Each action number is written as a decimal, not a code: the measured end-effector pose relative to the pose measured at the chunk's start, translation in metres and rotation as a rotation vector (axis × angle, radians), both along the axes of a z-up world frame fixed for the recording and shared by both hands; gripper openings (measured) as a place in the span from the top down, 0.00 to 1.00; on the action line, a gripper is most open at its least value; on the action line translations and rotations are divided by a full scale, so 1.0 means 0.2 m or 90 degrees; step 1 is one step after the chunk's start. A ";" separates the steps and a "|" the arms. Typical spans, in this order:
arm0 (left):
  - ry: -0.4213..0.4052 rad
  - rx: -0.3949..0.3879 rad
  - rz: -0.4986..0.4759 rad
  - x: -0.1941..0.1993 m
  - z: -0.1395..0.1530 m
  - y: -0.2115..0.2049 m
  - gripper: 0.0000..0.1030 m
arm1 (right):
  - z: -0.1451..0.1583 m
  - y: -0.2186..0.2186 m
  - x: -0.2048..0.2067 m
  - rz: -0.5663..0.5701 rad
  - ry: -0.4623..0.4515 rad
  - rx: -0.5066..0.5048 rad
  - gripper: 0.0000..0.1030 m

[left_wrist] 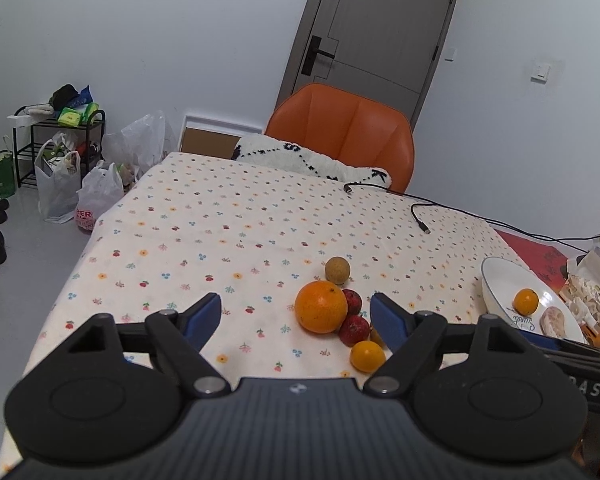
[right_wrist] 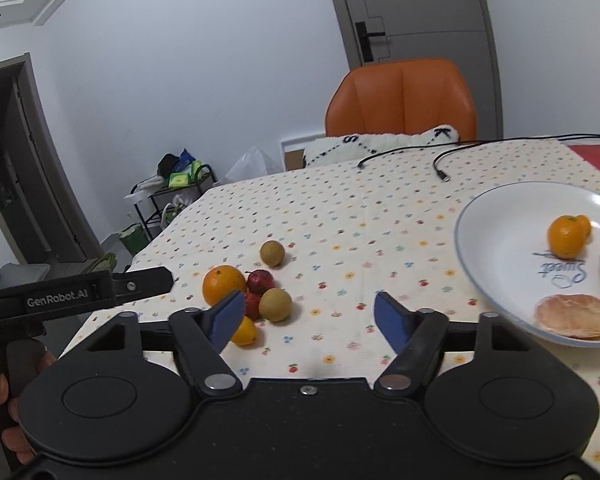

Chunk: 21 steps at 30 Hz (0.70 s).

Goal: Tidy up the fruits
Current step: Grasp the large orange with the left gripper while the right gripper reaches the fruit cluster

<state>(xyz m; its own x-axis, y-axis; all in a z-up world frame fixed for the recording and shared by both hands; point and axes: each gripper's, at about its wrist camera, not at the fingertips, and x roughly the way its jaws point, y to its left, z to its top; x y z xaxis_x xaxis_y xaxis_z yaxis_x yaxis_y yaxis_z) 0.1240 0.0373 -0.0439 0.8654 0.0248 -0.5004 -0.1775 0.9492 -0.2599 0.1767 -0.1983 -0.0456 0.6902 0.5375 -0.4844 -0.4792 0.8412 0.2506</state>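
Observation:
A cluster of fruit lies on the flowered tablecloth: a large orange, two dark red fruits, a small orange citrus and two brown round fruits. A white plate to the right holds a small orange and peeled citrus pieces. My left gripper is open just before the cluster, nothing between its fingers. My right gripper is open and empty between cluster and plate.
An orange chair with a white cushion stands at the table's far side. Two black cables lie across the far right of the table. Snack packets sit past the plate. Bags and a rack stand on the floor at left.

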 end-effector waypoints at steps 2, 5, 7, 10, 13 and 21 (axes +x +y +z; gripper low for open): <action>0.005 -0.005 -0.005 0.02 -0.01 0.00 0.27 | -0.01 0.03 0.01 0.009 0.007 -0.001 0.40; 0.009 -0.010 -0.011 0.04 -0.02 0.00 0.31 | -0.02 0.06 0.03 0.021 0.013 -0.004 0.43; 0.011 -0.011 -0.014 0.06 -0.03 -0.01 0.33 | -0.03 0.08 0.05 0.028 0.016 -0.004 0.46; 0.015 -0.015 -0.018 0.09 -0.04 -0.01 0.36 | -0.05 0.11 0.08 0.035 0.030 -0.005 0.53; 0.016 -0.017 -0.020 0.12 -0.04 0.00 0.36 | -0.07 0.13 0.11 0.040 0.044 -0.004 0.57; 0.034 -0.034 -0.030 0.20 -0.08 0.01 0.41 | -0.09 0.22 0.14 0.065 0.049 -0.015 0.61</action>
<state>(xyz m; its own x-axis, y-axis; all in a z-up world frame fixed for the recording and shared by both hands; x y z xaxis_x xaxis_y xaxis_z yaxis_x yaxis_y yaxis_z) 0.1646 0.0395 -0.0601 0.8367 -0.0441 -0.5459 -0.1475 0.9418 -0.3022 0.2043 -0.1546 -0.0634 0.5928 0.5912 -0.5469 -0.5426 0.7950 0.2713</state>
